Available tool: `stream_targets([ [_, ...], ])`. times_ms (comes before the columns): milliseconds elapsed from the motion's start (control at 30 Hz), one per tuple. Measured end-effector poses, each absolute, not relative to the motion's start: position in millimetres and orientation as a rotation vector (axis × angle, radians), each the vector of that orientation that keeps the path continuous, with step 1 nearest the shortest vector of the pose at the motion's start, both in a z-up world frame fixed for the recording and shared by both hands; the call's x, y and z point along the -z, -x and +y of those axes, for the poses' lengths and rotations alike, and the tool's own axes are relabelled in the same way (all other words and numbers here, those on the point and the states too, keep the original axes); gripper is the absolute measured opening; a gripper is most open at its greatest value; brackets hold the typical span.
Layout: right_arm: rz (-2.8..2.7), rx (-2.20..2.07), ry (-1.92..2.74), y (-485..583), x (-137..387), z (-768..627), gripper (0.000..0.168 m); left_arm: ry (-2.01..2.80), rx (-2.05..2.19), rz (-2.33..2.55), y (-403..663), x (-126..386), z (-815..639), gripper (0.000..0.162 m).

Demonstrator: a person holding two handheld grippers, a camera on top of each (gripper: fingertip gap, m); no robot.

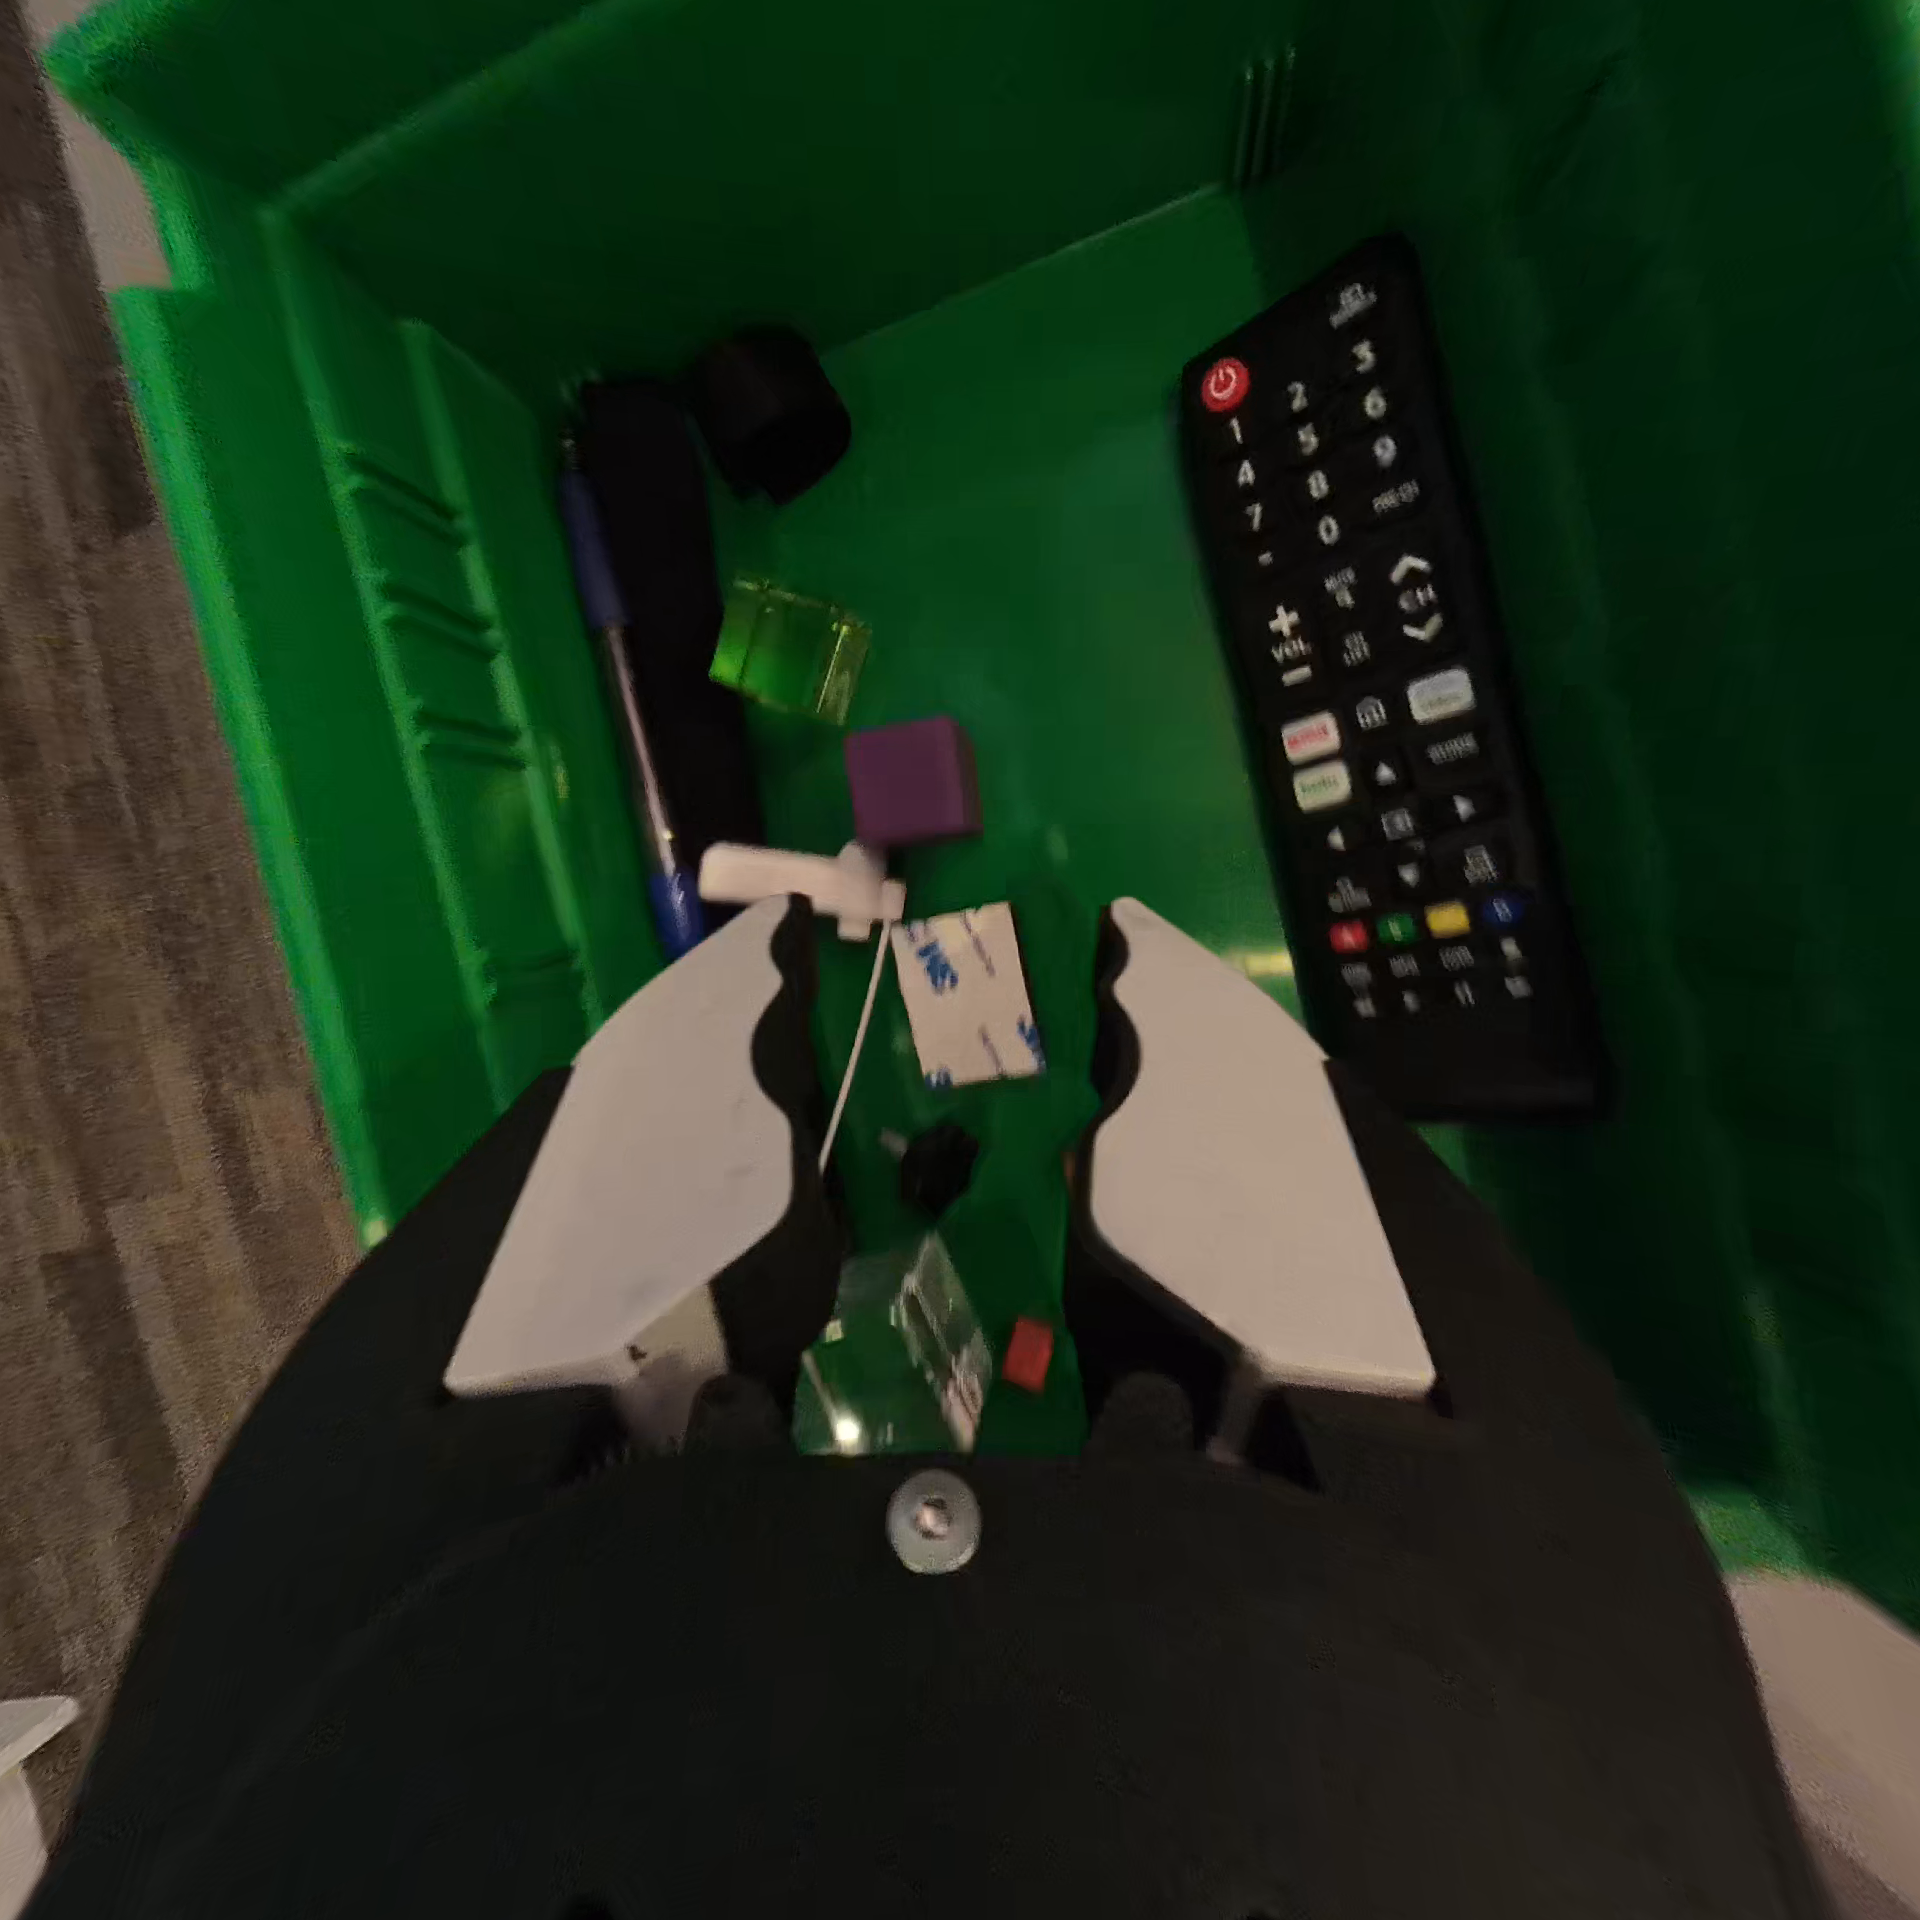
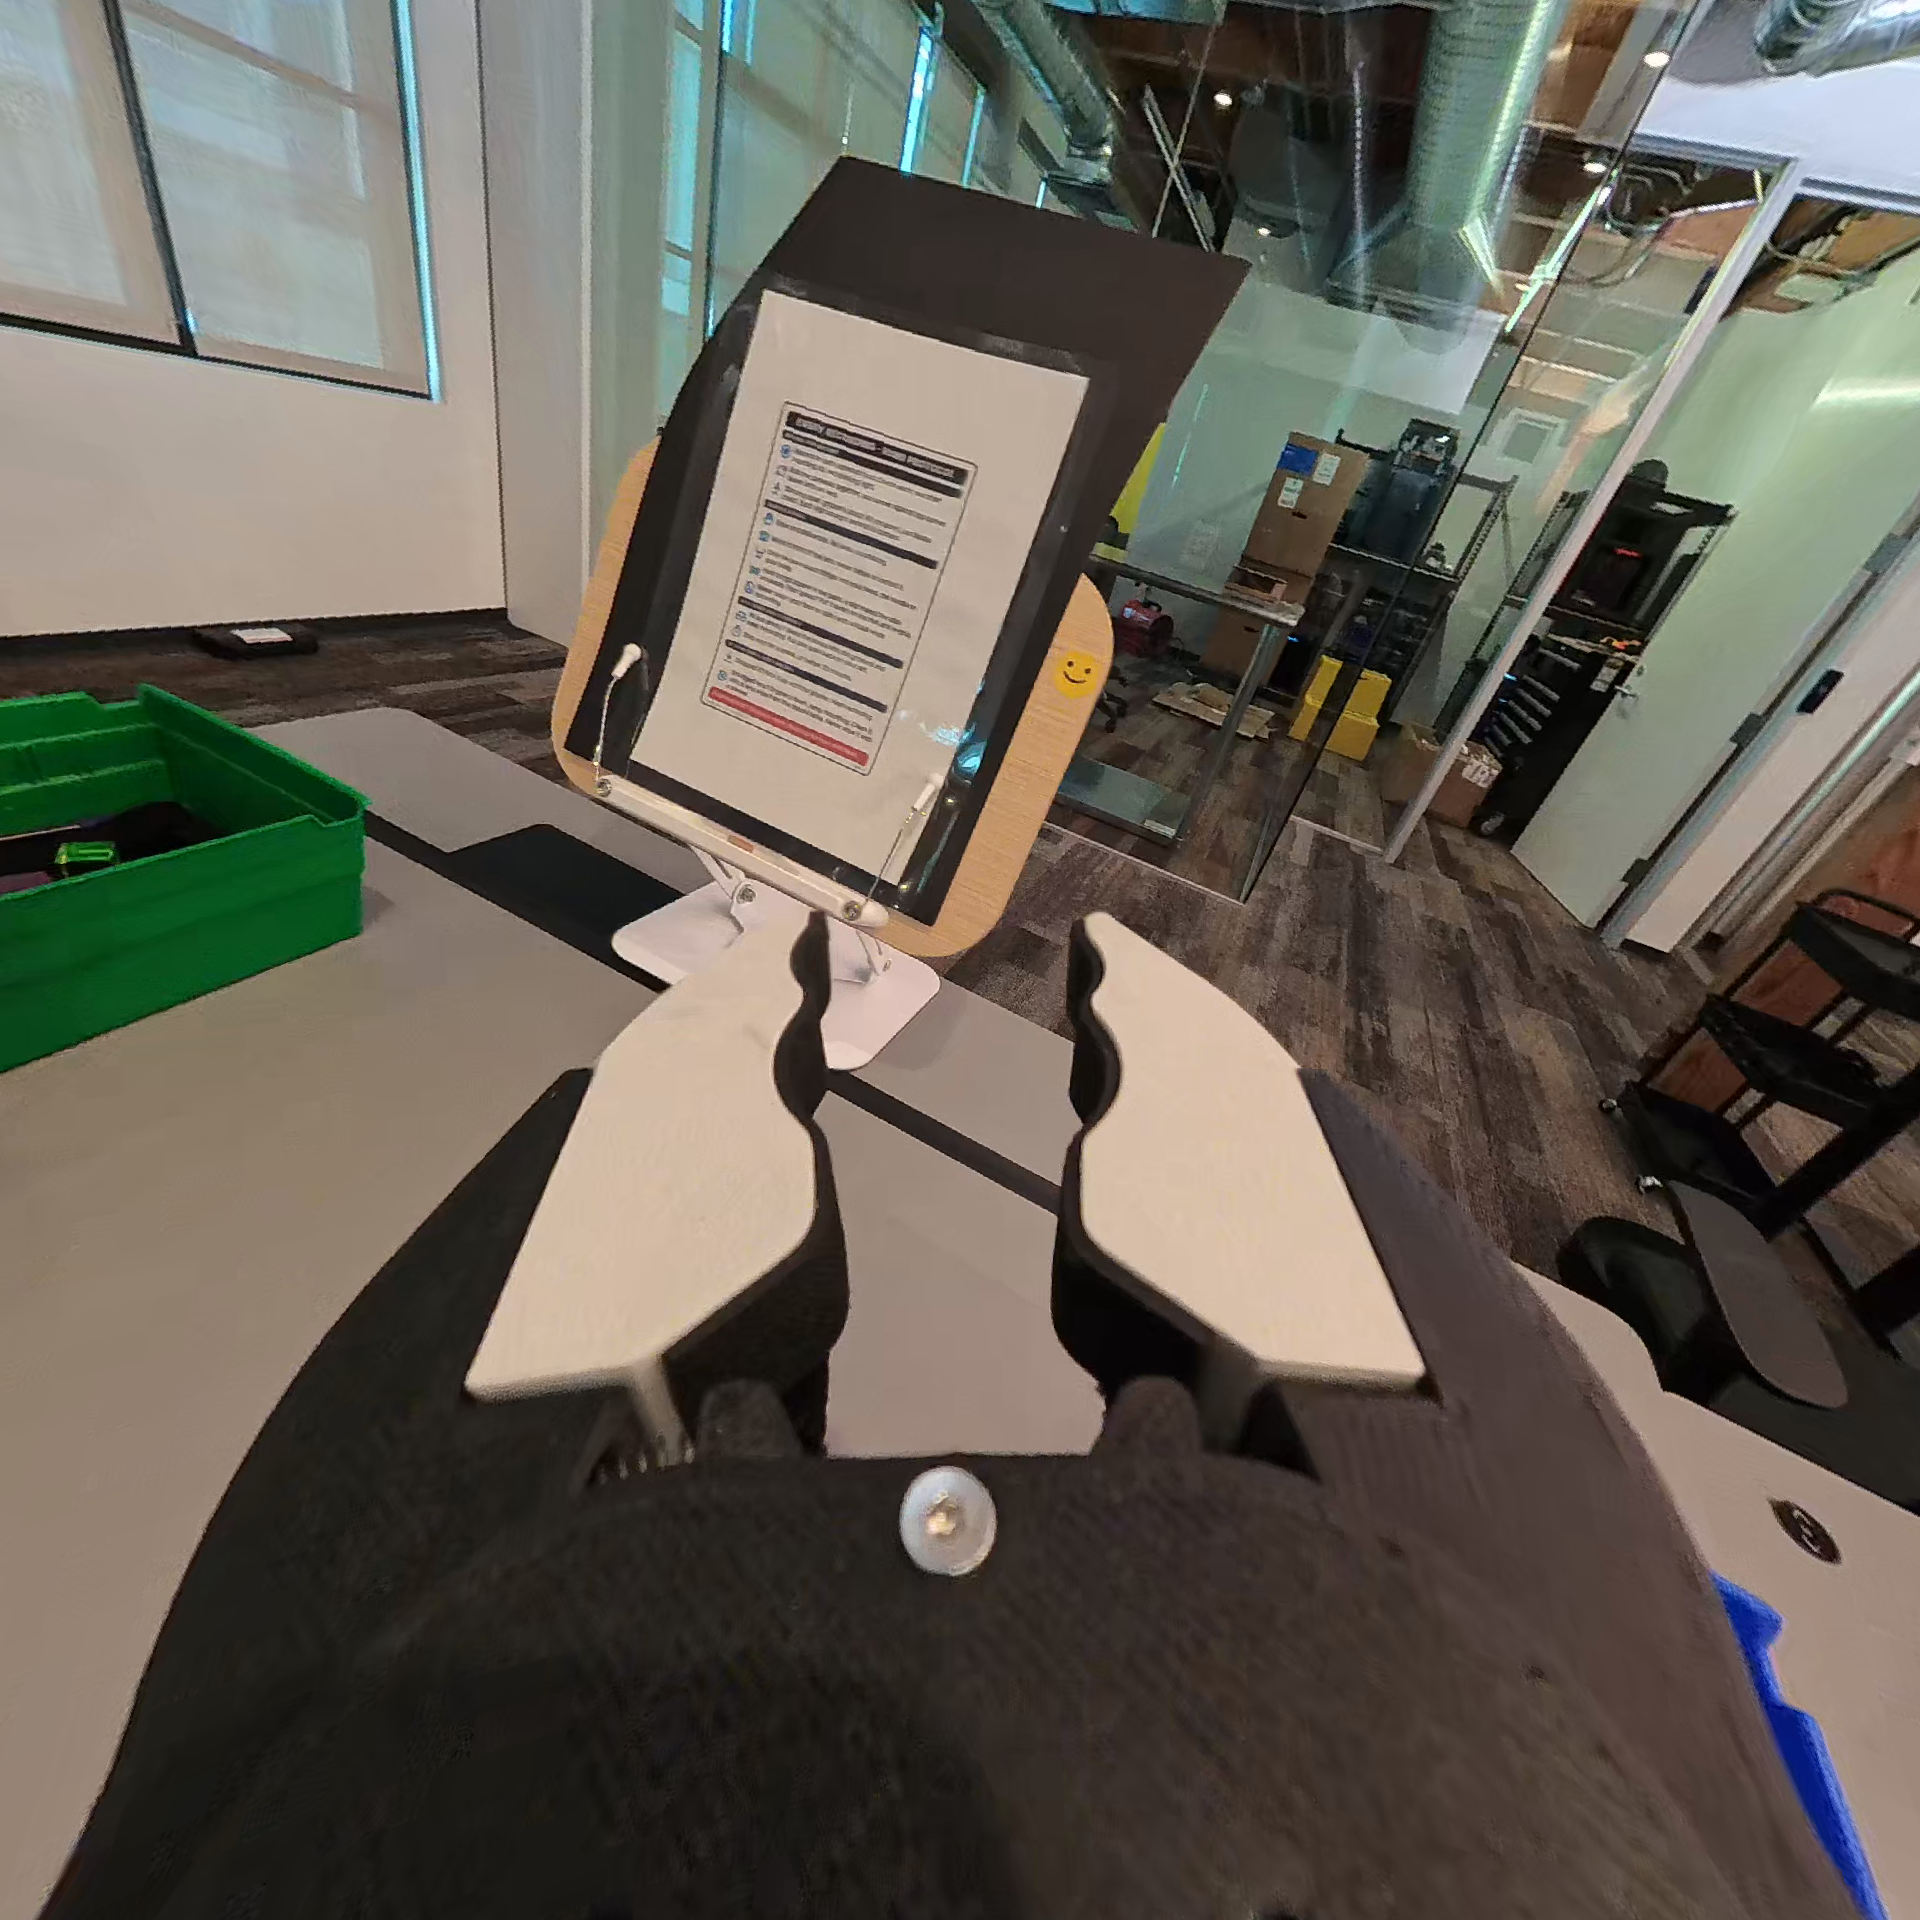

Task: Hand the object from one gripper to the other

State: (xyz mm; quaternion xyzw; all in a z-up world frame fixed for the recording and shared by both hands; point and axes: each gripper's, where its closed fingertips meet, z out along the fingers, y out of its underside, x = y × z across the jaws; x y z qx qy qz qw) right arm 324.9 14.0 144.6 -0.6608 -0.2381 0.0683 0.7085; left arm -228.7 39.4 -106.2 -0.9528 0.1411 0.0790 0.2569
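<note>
My left gripper point(image 1: 945, 920) is open and empty, reaching down into a green bin point(image 1: 1714, 623). Between its fingertips lies a white adhesive pad with blue print point(image 1: 971, 992). Just beyond are a white plastic clip with a thin strap point(image 1: 800, 878), a purple cube point(image 1: 914, 779) and a clear green block point(image 1: 790, 649). A black remote control point(image 1: 1382, 686) leans along the bin's right wall. My right gripper point(image 2: 945, 940) is open and empty above the grey table point(image 2: 312, 1143), facing a document stand point(image 2: 831, 582). The green bin point(image 2: 177, 894) sits at that view's left.
In the bin there are also a blue pen point(image 1: 634, 717), a long black item point(image 1: 675, 582), a black block point(image 1: 774, 410), a small black knob point(image 1: 935, 1164), a clear plastic piece point(image 1: 914, 1340) and a small red piece point(image 1: 1029, 1351). Carpet floor lies left of the bin. A black cart point(image 2: 1787, 1060) stands right of the table. My right tips are about 55 centimeters from the black remote control point(image 1: 1382, 686), my left tips only 7 centimeters. The clear green block point(image 1: 790, 649) lies around 8 centimeters away from my left fingertips. It is also in sight in the right wrist view point(image 2: 87, 859).
</note>
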Motion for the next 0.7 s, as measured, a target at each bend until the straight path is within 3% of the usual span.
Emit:
stream_targets([
  [33, -0.534, -0.148, 1.461, -324, -145, 14, 0.044, 2.573, -0.233, 0.365, 232, 113, 49, 0.054],
  [133, -0.533, -0.143, 1.453, -325, -146, 14, 0.043, 2.537, -0.297, 0.315, 240, 125, 68, 0.058],
  [400, -0.53, -0.17, 1.438, -330, -151, 9, 0.043, 2.619, -0.247, 0.162, 248, 152, 72, 0.049],
  [433, -0.53, -0.177, 1.437, -330, -151, 8, 0.043, 2.624, -0.216, 0.136, 247, 153, 72, 0.046],
  [467, -0.531, -0.183, 1.437, -330, -151, 8, 0.042, 2.623, -0.179, 0.11, 245, 153, 73, 0.032],
  [533, -0.53, -0.19, 1.438, -331, -152, 7, 0.042, 2.627, -0.108, 0.088, 240, 152, 74, 0.029],
  [700, -0.554, -0.2, 1.408, -320, -156, 3, 0.041, 2.448, 0.14, 0.029, 217, 89, 79, 0.028],
])
